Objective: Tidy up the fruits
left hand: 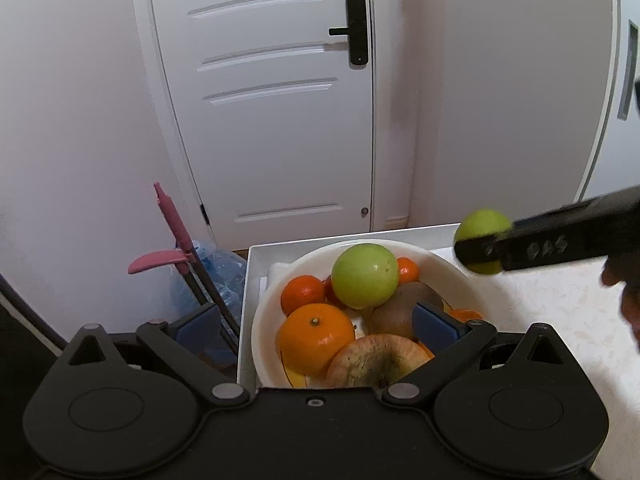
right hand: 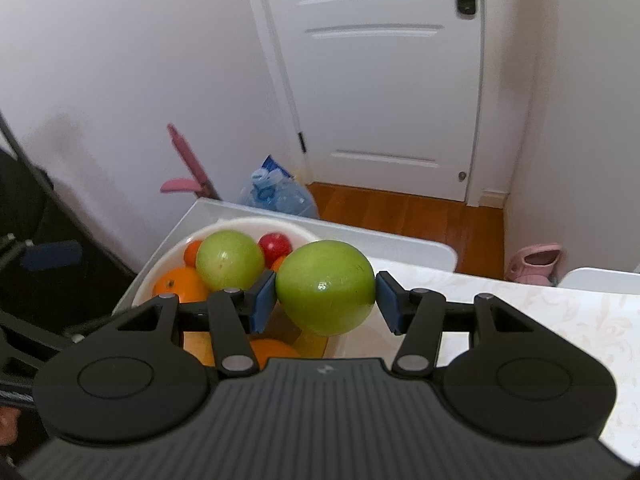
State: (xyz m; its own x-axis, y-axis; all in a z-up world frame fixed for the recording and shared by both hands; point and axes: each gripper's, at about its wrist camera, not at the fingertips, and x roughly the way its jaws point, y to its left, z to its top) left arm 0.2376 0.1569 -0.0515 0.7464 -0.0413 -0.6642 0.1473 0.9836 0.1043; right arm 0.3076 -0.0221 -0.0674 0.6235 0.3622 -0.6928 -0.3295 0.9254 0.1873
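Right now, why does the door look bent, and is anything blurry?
Left wrist view: the fisheye lens bows the door and darkens the corners; the right gripper with its green apple is smeared. Right wrist view: that apple is sharp, with a small glare spot.

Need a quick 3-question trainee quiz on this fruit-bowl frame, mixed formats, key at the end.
1. Multiple choice: What is clamped in the right gripper? A) an orange B) a green apple C) a red fruit
2. True or false: The left gripper has a fruit between its jaws.
3. Short answer: Which fruit sits highest on the pile in the white bowl?

Key:
1. B, the held green apple sits between both blue pads.
2. False, the jaws stand wide open above the bowl with nothing gripped.
3. The second green apple, resting on the oranges.
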